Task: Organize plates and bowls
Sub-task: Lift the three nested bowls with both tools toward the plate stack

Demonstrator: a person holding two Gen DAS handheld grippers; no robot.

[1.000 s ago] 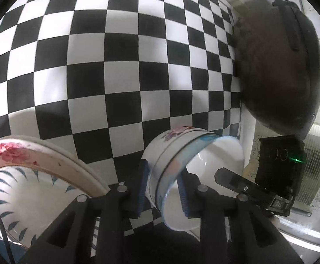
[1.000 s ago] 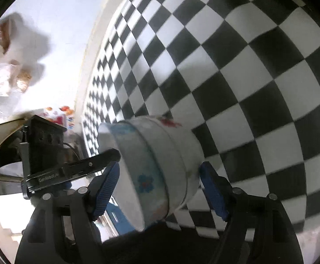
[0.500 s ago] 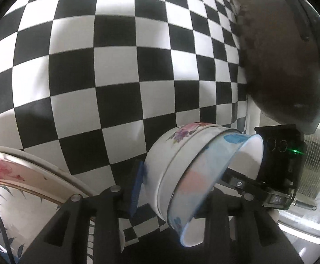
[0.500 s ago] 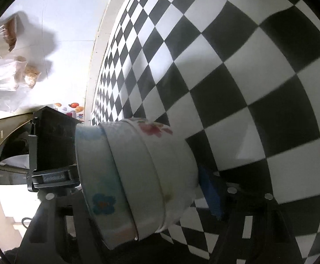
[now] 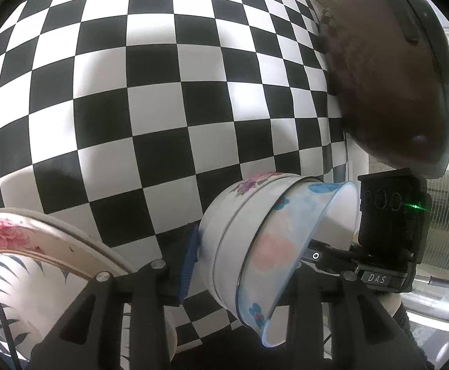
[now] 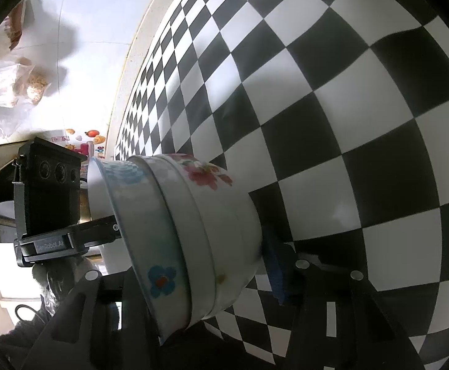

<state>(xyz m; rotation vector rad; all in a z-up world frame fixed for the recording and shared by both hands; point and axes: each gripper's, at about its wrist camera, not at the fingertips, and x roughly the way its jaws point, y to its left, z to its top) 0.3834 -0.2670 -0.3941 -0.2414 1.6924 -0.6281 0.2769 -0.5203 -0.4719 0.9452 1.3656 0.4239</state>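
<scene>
Two nested bowls lie tipped on their side above the checked cloth: an outer white bowl with pink flowers point(image 5: 224, 240) point(image 6: 224, 215) and an inner bowl with blue flowers point(image 5: 286, 246) point(image 6: 150, 231). My left gripper point(image 5: 246, 256) is shut on the pair, its blue pad point(image 5: 189, 262) on the base and its other finger hidden inside. From the opposite side, my right gripper point(image 6: 202, 256) is closing around the same bowls. Its blue pad point(image 6: 273, 265) stands right at the base, and the other finger is hidden in the mouth. Each view shows the other gripper's finger reaching into the bowls' mouth.
A stack of plates with a pink-flowered rim point(image 5: 8, 237) sits at the lower left of the left wrist view. A large dark pan point(image 5: 394, 77) stands at the cloth's right edge. Plastic bags of food point(image 6: 11, 86) lie beyond the checked cloth point(image 5: 162, 108).
The bowls have tipped further onto their side and loom larger. My right gripper has come in over them and narrowed, one finger now hidden inside. The left has barely moved.
</scene>
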